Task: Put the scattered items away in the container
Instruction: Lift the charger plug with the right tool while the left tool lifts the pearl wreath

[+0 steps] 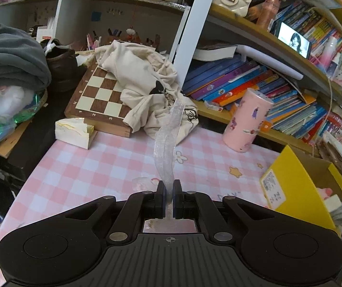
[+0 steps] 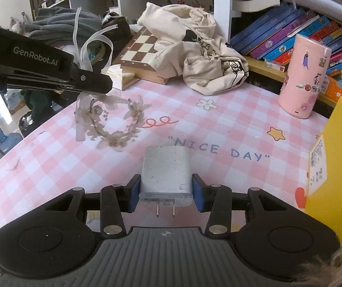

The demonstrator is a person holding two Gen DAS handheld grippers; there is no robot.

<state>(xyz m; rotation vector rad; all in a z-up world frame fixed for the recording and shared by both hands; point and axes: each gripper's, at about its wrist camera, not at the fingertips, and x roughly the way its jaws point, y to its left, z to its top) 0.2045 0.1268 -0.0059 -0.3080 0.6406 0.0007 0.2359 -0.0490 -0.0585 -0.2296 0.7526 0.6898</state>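
The table [image 2: 195, 129] has a cloth with pink and white squares, a yellow star, a white flower, a red squiggle and blue letters. The charger [image 2: 166, 174] is white with silver prongs. The flower crown [image 2: 113, 122] is pale cream, and its ribbon [image 1: 168, 143] is see-through white. The box [image 1: 298, 181] is bright yellow. The tall tube [image 2: 305, 76] is pink with little stickers. The chessboard [image 1: 99, 93] has brown and cream squares. The cloth bag [image 2: 199, 55] is cream with a black drawing. Both grippers are black with blue pads [image 2: 198, 191].
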